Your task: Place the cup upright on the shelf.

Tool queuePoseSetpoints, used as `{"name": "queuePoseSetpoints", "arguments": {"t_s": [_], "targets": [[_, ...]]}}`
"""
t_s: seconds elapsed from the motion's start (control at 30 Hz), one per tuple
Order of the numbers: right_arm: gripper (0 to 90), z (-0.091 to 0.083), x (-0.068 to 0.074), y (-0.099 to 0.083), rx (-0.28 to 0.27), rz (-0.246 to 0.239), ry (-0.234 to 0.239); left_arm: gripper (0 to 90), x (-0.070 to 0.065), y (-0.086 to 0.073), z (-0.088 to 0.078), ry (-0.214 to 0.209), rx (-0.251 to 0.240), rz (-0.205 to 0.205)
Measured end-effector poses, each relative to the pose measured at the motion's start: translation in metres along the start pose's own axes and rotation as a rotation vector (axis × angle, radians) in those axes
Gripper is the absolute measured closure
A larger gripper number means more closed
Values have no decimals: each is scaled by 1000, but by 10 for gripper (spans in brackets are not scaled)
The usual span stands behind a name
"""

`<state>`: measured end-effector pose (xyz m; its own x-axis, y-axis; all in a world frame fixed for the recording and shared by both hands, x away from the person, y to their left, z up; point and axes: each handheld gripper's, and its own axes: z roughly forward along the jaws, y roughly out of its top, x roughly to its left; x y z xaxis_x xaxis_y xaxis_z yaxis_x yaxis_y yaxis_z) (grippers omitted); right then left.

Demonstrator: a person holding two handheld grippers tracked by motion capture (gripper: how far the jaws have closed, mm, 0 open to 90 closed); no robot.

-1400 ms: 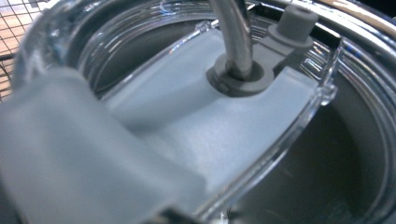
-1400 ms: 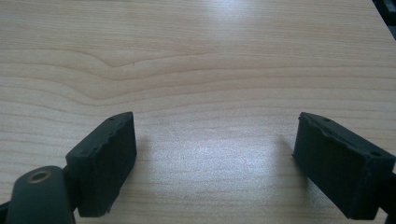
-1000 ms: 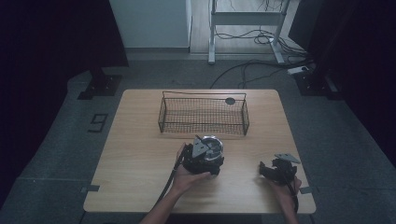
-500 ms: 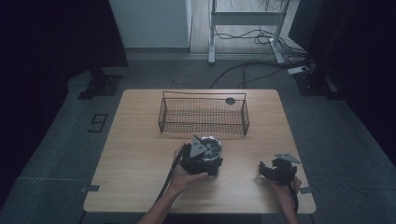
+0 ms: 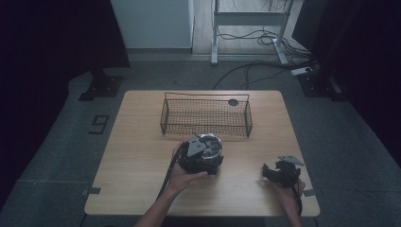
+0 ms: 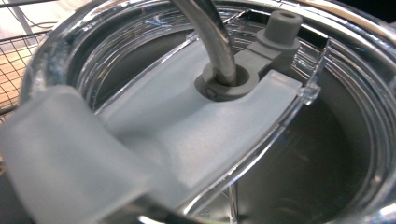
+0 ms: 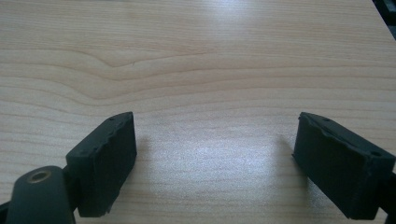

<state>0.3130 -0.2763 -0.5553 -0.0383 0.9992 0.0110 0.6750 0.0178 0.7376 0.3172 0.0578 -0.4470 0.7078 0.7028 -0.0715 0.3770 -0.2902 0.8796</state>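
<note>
A steel tumbler (image 5: 211,143) with a clear lid (image 6: 196,140) and a bent metal straw (image 6: 210,37) through a grey grommet is at the table's middle, just in front of the wire basket (image 5: 205,116). My left gripper (image 5: 201,153) is right on the tumbler from the near side. Its jaws have just been closing and are hidden by the lid, which sits very close in the left gripper view. My right gripper (image 7: 215,140) rests open near the table's front right (image 5: 279,172), with bare wood between its pads.
The black wire basket stands across the far half of the table with nothing visible inside it. A small black disc (image 5: 232,101) lies by its far right rim. Cables and a metal stand (image 5: 246,19) are on the floor beyond the table.
The left gripper and the tumbler have shifted slightly toward the basket and risen a little together. The right gripper has stayed put.
</note>
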Motion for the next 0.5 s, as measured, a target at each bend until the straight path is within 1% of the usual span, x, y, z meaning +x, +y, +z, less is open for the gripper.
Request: {"name": "queuePoseSetpoints", "arguments": {"t_s": [0.07,0.17,0.37,0.5], "targets": [[129,0,0,0,0,0,0,36,2,2,-2,0,-2,-6],[129,0,0,0,0,0,0,36,3,5,-4,8,-5,-2],[128,0,0,0,0,2,2,37,6,11,-8,14,-16,-7],[129,0,-1,0,0,2,1,36,11,17,-11,30,-20,-4]]}}
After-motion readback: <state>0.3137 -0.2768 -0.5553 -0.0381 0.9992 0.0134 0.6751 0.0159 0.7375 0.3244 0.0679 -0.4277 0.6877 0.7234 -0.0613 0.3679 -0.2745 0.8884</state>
